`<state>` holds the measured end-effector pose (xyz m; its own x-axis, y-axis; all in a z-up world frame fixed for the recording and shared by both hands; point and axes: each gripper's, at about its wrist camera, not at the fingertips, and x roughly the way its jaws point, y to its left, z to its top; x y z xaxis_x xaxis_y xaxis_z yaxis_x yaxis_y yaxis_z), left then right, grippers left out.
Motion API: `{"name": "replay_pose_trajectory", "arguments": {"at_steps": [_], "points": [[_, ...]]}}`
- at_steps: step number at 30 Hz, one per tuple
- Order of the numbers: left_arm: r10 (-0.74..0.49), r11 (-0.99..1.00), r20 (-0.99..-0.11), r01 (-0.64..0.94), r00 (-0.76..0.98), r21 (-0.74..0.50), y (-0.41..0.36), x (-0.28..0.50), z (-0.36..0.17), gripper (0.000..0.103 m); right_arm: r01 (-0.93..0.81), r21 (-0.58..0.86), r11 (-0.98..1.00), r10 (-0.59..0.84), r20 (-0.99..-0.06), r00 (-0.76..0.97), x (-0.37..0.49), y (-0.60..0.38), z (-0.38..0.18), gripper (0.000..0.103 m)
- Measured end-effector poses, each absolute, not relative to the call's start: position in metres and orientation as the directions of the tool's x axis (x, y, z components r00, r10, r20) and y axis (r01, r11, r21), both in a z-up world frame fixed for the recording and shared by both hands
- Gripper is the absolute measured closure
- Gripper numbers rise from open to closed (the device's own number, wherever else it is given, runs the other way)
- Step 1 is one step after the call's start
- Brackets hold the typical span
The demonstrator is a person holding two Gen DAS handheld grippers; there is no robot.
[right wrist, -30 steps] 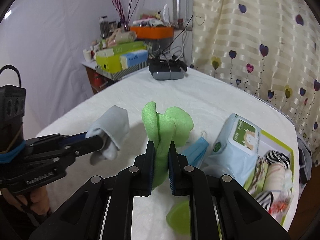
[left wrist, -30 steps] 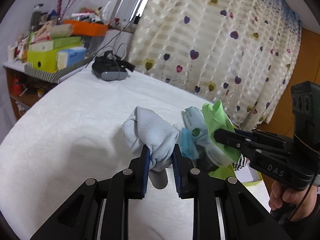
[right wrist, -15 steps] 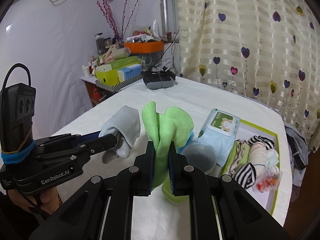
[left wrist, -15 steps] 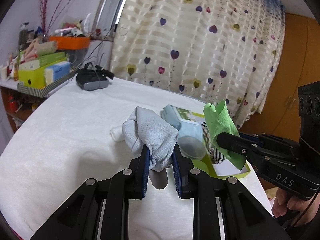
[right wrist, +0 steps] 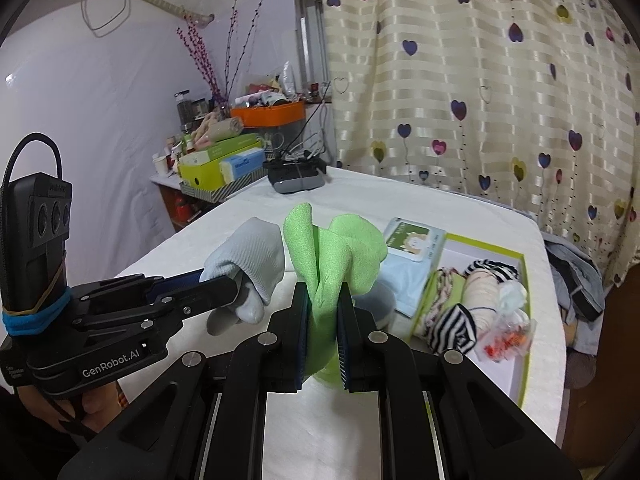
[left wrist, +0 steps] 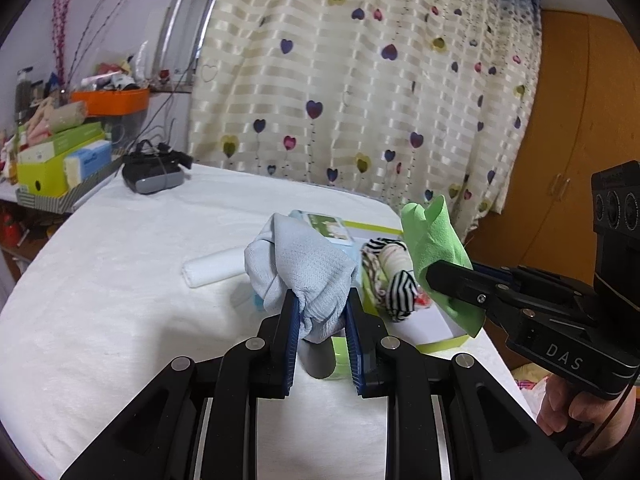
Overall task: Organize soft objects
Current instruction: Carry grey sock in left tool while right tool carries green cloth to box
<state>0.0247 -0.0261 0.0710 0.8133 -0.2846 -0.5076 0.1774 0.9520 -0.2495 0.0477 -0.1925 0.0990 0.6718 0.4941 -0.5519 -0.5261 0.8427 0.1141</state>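
A pale blue sock (left wrist: 300, 268) bunches up between the clenched blue pads of the left gripper (left wrist: 320, 312), its toe hanging below the jaws above the white table (left wrist: 120, 300). The right gripper (right wrist: 323, 308), just to its right, is clamped on a green cloth (right wrist: 336, 252) whose folds fan out above the jaws. Both soft items are held clear of the table.

Ahead and to the right of both pairs of jaws lies a green-rimmed box (right wrist: 516, 360) holding rolled socks, one black-and-white striped (right wrist: 452, 328), one cream (right wrist: 482, 296), and a small clear bag (right wrist: 508, 336). A pack of wipes (right wrist: 414, 240), with a cartoon label too small to read, leans at the box's far-left edge. A white roll (left wrist: 214, 270) rests on the table just left of the sock.

The left gripper's body reads "GenRobot.AI" in the right wrist view; the right gripper's reads "DAS" in the left wrist view. A hand (left wrist: 580, 412) grips the right tool's handle. A heart-print curtain (left wrist: 360, 92) hangs behind.
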Motion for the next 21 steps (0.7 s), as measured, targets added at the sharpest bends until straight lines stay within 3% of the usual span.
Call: {"name": "replay_pose_trajectory", "arguments": {"at_steps": [21], "points": [[-0.355, 0.935, -0.521, 0.278, 0.776, -0.222, -0.079, 0.034, 0.072, 0.083, -0.451, 0.155, 0.879, 0.457, -0.545, 0.703, 0.047, -0.240, 0.091, 0.090]]}}
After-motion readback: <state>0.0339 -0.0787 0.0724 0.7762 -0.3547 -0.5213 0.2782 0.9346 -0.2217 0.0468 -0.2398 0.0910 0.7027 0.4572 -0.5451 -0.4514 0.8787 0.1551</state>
